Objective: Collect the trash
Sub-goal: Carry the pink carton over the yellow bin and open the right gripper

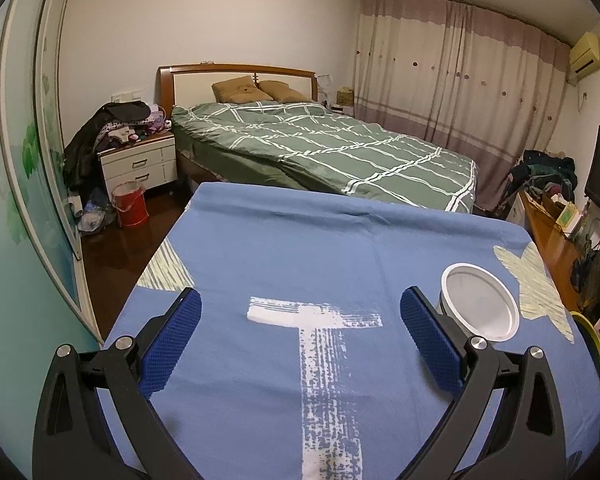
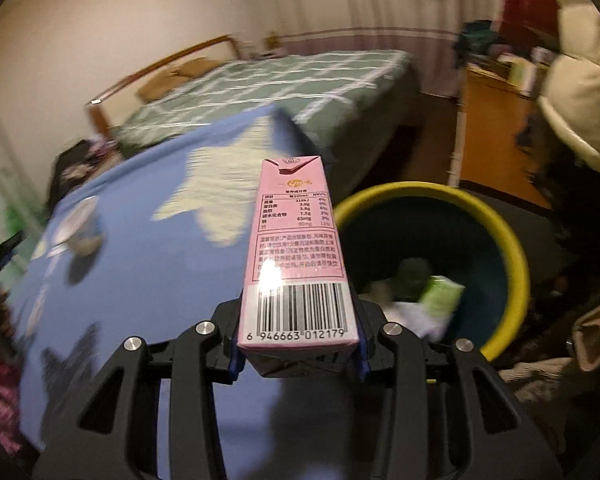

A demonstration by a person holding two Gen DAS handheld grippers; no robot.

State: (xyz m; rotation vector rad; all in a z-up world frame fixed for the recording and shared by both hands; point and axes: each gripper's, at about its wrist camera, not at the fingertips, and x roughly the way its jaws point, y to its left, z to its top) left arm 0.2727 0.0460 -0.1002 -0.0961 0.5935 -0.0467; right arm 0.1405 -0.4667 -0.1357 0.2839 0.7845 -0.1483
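Two hand-held grippers are in my hands over a counter (image 1: 284,248) draped in a blue cloth with pale star shapes and a white brushed cross. My left hand-held gripper (image 1: 300,332) is released: its blue pads (image 1: 172,344) stand wide apart above the cloth near the counter's near edge, with nothing between them. Just beside its right finger, toward the counter's right edge, a white cup (image 1: 480,304) with a round foil lid lies tilted on the cloth.

My right hand-held gripper (image 2: 298,352) is clenched on a pink milk carton (image 2: 296,256), the pads pressing its two sides at the barcode end while the folded top points away from me. The carton hangs past the counter's right edge, just left of a dark bin with a yellow rim (image 2: 516,240) that stands on the floor beside the counter. Inside the bin lie a green carton (image 2: 440,296) and some crumpled white paper (image 2: 408,316). The right view is blurred around the carton, so finer detail on the counter is hard to tell.

Beyond the counter's far edge stands a bed (image 1: 340,152) with a green checked cover, and a red bucket (image 1: 129,204) sits on the floor by the nightstand (image 1: 140,164).
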